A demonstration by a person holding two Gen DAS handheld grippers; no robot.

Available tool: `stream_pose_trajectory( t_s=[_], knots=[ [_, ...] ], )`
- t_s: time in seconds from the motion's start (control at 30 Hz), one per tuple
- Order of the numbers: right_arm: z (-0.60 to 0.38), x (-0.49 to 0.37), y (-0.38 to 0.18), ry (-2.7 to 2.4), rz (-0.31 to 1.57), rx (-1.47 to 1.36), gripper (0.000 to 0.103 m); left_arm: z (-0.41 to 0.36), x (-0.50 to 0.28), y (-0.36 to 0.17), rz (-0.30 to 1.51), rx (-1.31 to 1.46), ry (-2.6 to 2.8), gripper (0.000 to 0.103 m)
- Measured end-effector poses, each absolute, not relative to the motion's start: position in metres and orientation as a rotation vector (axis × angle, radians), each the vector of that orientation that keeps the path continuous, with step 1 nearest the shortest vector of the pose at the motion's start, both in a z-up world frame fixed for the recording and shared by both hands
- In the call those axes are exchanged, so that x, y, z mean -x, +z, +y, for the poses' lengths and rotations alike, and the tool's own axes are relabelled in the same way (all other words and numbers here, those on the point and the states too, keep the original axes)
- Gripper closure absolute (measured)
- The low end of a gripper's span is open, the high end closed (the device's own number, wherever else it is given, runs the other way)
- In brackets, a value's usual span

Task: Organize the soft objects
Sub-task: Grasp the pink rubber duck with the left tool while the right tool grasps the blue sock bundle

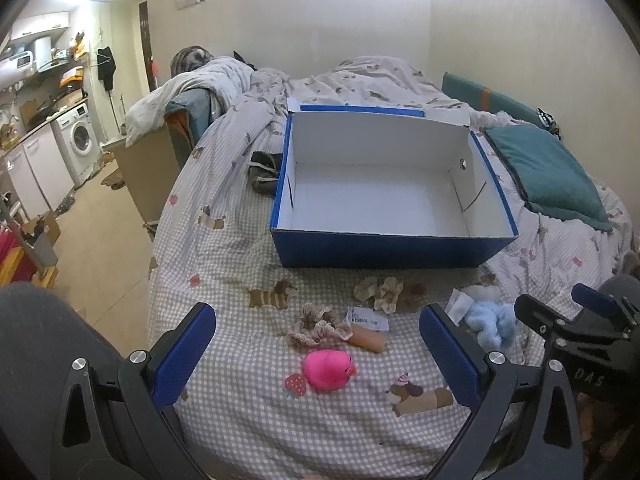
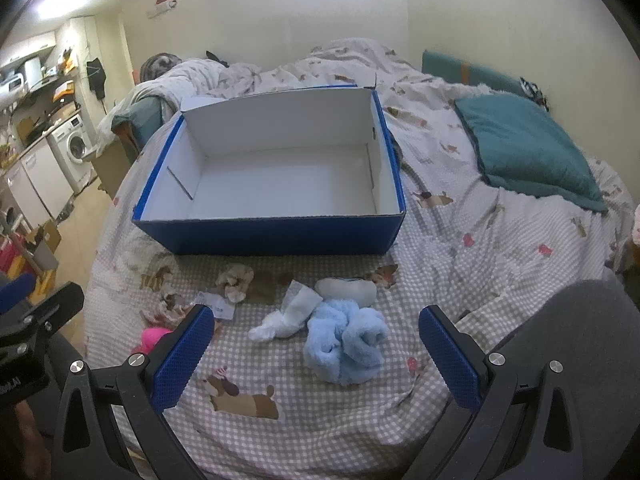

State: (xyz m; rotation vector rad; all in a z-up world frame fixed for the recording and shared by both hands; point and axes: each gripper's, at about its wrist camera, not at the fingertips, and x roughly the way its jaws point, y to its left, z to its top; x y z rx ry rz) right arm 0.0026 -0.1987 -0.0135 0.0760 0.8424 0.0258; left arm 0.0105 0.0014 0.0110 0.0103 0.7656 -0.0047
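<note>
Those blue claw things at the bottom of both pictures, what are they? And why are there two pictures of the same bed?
They are grippers, two-finger tongs that a person holds, one in each hand. Each carries a camera looking out along its fingers, so you get two views. One picture looks past the left gripper, the other past the right gripper. Both are open and hold nothing. On the bed stands an empty blue box. In front of it lie a pink duck, scrunchies and a fluffy blue cloth, waiting to be tidied.

Fluffy blue cloth (image 2: 348,340); smooth cardboard box (image 2: 280,236); checked cloth bedsheet (image 2: 320,420).
</note>
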Motion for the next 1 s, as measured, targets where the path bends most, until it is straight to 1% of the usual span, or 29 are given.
stream_pose_trajectory(
  t_s=[0.23,0.37,0.57,0.67,0.7,0.77,0.83,1.0],
  knots=[
    [-0.211,-0.026,-0.01,0.032,0.911,-0.119,0.0,0.017,-0.042,0.022,0.861,0.038,0.03,0.001],
    [-0.215,-0.046,-0.016,0.062,0.993,-0.147,0.0,0.028,-0.07,0.011,0.991,0.036,0.071,0.001],
    [-0.217,-0.068,-0.029,0.096,1.097,-0.181,0.0,0.031,-0.097,-0.04,1.266,0.099,0.007,0.001],
    [-0.219,-0.074,-0.036,0.101,1.127,-0.201,0.0,0.023,-0.098,-0.068,1.358,0.12,-0.031,0.001],
    [-0.22,-0.077,-0.039,0.105,1.142,-0.213,0.0,0.021,-0.097,-0.075,1.373,0.114,-0.03,0.002],
    [-0.223,-0.081,-0.046,0.109,1.182,-0.237,0.0,0.016,-0.096,-0.088,1.395,0.115,-0.033,0.014],
    [-0.225,-0.085,-0.055,0.12,1.236,-0.258,0.0,0.014,-0.096,-0.096,1.414,0.131,-0.048,0.021],
    [-0.231,-0.09,-0.078,0.111,1.334,-0.281,0.0,0.0,-0.091,-0.1,1.411,0.099,-0.088,0.023]
  ],
)
